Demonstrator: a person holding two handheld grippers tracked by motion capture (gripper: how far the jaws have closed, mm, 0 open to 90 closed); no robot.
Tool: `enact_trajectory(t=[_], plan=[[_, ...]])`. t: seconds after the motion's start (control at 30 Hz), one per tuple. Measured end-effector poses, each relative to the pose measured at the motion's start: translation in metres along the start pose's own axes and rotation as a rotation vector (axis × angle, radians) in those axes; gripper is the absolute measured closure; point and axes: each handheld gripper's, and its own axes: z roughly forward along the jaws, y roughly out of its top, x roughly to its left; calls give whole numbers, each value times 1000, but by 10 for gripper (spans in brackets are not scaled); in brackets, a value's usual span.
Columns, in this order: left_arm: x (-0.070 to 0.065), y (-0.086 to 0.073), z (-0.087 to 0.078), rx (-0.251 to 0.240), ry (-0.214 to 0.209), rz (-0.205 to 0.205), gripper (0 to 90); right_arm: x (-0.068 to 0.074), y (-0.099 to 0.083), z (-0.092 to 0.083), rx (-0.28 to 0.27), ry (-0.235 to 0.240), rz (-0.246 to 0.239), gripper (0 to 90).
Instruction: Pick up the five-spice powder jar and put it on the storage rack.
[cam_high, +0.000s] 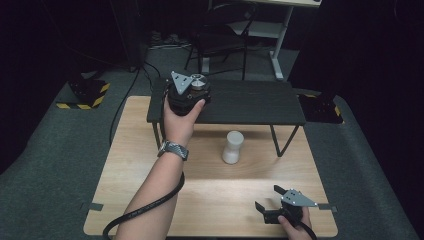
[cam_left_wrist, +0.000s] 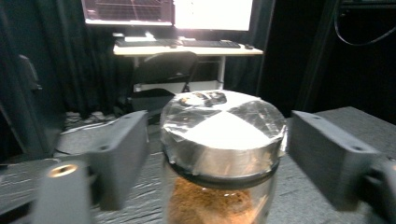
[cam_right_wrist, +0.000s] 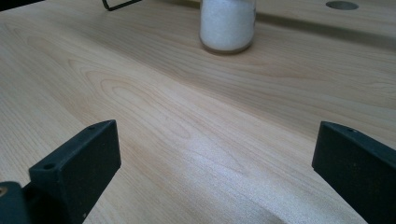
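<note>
Dark curtains ringed a wooden bench (cam_high: 150, 165) bearing a black shelf (cam_high: 260, 102). On it stood a brown jar (cam_left_wrist: 219, 163), seemingly placed; the left hand-held gripper (cam_left_wrist: 217, 158) was spread around it, untouching. A white jar (cam_high: 232, 147) waited below. The right hand-held gripper (cam_right_wrist: 215, 172) rested spread, empty.

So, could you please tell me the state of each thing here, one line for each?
Jar with silver lid: upright on the black shelf, lid on, brown powder inside, between the left jaws, not gripped.
Left gripper: jaws open, gaps on both sides of the jar.
White jar: upright on the wooden table, under the shelf's front edge, untouched.
Right gripper: jaws open, nothing between them, low over the table.
</note>
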Motion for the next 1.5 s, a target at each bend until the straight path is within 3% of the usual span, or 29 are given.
enact_trajectory(t=[0.17,0.3,0.7,1.5], plan=[[3,1,-5,1,-21,11,5,0,0,0,1,-2,2,6],[9,-1,-15,-32,-59,23,3,1,0,0,1,-4,-3,7],[12,-14,-36,-54,-80,21,3,2,1,1,8,-4,-7,6],[37,-76,-96,-84,-96,64,3,4,2,1,11,-12,-12,7]])
